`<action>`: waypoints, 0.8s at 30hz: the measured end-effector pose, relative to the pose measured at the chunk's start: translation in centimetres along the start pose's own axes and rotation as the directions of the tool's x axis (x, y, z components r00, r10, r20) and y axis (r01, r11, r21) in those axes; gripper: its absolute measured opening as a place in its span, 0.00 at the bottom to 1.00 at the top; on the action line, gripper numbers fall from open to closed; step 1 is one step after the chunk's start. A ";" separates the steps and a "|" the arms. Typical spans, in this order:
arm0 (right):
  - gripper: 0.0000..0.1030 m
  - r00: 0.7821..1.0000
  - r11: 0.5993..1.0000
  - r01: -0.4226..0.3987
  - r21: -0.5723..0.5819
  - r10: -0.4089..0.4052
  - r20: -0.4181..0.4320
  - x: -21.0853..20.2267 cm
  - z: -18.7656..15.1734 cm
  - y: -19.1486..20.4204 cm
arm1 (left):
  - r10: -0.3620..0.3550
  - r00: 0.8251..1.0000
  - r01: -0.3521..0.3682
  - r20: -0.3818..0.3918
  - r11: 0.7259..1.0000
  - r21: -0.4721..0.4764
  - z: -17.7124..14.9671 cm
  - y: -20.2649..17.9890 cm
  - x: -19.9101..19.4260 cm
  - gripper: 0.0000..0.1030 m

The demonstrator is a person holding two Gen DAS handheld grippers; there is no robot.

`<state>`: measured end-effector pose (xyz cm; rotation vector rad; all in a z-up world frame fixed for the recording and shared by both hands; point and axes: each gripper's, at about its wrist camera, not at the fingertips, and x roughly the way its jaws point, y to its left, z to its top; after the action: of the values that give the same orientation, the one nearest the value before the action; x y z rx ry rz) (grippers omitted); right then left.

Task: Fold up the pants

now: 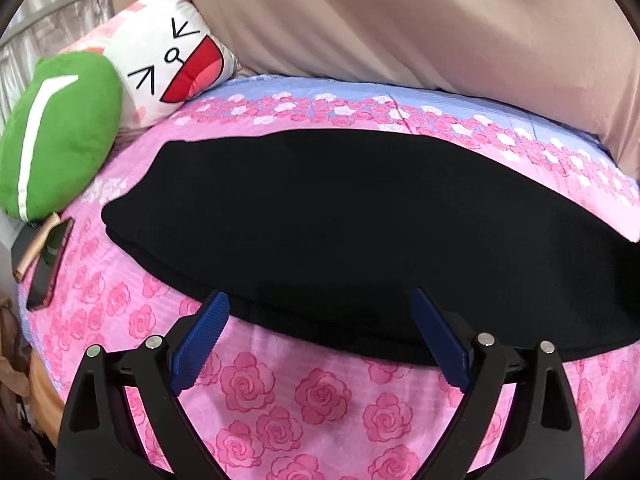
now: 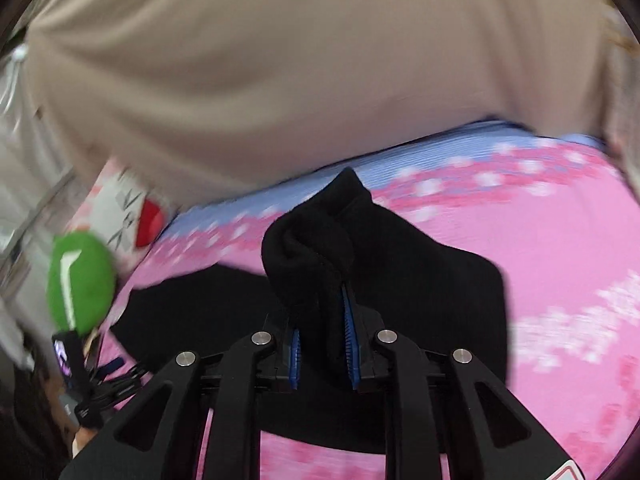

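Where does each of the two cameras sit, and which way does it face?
Left wrist: on the left gripper, angled down at the black pants lying on the rose-print bed cover; its open blue fingers show.
Right wrist: on the right gripper, facing pants fabric bunched between its fingers.
Shared: pants, bed cover, green cushion, beige curtain.

So we've got a pink rose-print bedsheet (image 1: 304, 396) with a blue band along the far edge. At the left sits a green cushion (image 1: 60, 132) touching a white cartoon-face pillow (image 1: 176, 68). A dark phone (image 1: 50, 264) lies just below the cushion. Behind it all hangs a beige curtain (image 1: 400, 20), and it's blurry in our right-wrist view.
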<state>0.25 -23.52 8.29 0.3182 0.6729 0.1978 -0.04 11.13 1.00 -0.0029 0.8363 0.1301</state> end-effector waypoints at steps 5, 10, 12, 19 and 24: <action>0.26 0.982 0.990 -0.049 -0.130 0.023 -0.190 8.4 -4.2 6.9 | 0.006 1.000 -0.006 -0.005 1.000 -0.026 -0.5 3.0 -0.2 0.88; 0.48 0.965 0.977 -0.016 -0.211 -0.040 -0.260 9.9 -7.6 8.9 | 0.020 1.000 -0.021 -0.012 0.995 -0.096 -0.9 7.0 -0.4 0.88; 0.68 0.979 0.987 -0.039 -0.158 0.006 -0.204 6.5 -6.8 7.7 | 0.023 1.000 -0.023 -0.005 0.992 -0.125 -1.1 8.5 -0.7 0.89; 0.79 0.963 0.963 0.264 0.060 -0.260 -0.072 -2.7 -6.9 -4.0 | -0.029 1.000 0.030 0.007 0.987 -0.160 -0.8 8.4 -0.9 0.89; 0.79 0.982 0.956 0.140 0.258 -0.100 -0.162 0.5 -9.3 -9.6 | -0.088 0.996 0.086 -0.010 0.991 -0.101 -0.4 4.5 -0.6 0.89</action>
<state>-4.62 -30.22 -2.21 0.5249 0.8652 0.0119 -1.22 15.53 1.42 -0.1353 0.8415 0.0903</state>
